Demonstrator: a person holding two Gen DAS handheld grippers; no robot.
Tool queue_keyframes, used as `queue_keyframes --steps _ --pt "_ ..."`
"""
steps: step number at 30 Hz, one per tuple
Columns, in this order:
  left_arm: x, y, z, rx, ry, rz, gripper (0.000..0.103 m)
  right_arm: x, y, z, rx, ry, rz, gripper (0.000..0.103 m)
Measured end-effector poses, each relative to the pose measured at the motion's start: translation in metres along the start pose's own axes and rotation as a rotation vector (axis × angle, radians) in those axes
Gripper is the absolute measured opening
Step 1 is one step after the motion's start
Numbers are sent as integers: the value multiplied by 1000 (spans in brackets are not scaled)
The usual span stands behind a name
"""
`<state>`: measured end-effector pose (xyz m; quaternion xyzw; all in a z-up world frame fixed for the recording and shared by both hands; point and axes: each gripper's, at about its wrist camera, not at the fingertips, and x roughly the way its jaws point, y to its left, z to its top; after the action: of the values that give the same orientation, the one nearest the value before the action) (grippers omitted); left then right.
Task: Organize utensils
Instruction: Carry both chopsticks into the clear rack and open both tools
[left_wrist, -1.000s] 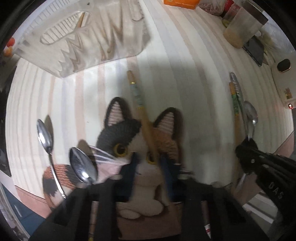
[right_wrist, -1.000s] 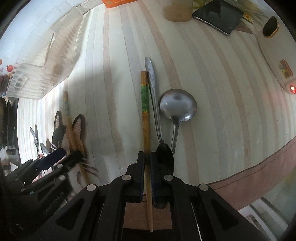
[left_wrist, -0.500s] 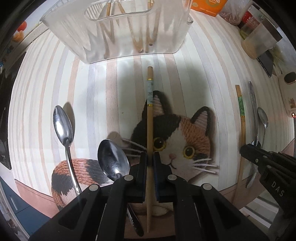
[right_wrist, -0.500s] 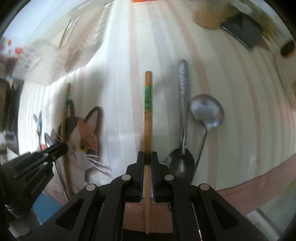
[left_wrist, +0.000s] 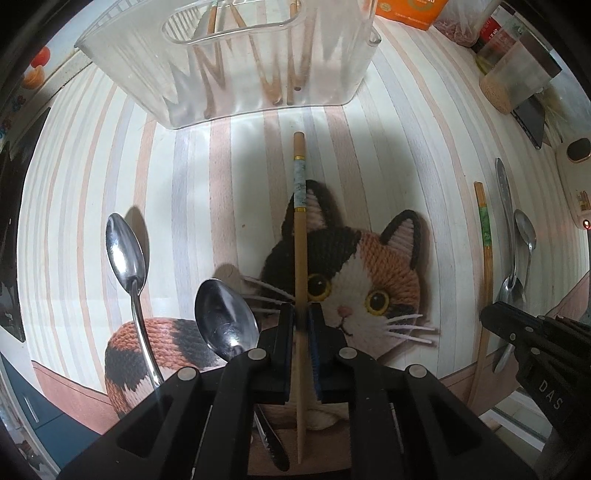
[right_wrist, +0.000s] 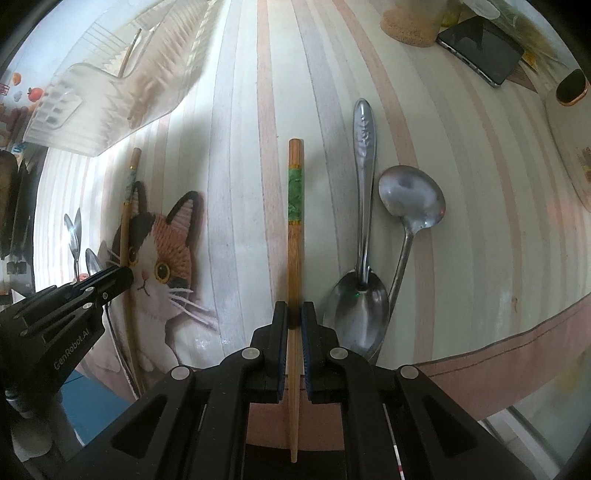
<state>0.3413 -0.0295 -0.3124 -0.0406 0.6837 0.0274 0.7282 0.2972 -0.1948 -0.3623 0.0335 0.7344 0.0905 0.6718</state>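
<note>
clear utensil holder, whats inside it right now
Inside the clear utensil holder, several wooden chopsticks stand leaning against each other. Its frosted, ribbed walls blur the contents, so an exact count, or any spoons, cannot be made out.

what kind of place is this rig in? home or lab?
Probably a home kitchen or dining table: a striped tablecloth printed with a calico cat, a clear plastic utensil caddy holding chopsticks, loose metal spoons, plus a food jar and a phone.
</note>
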Motion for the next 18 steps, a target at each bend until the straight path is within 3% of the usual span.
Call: queue_keyframes --steps 10,18 --pt "-1 -1 0 4 -14 -7 4 -5 -6 0 11 -24 -2 7" --pt "-38 -2 -1 23 -112 10 4 -27 -5 -2 13 -77 29 7"
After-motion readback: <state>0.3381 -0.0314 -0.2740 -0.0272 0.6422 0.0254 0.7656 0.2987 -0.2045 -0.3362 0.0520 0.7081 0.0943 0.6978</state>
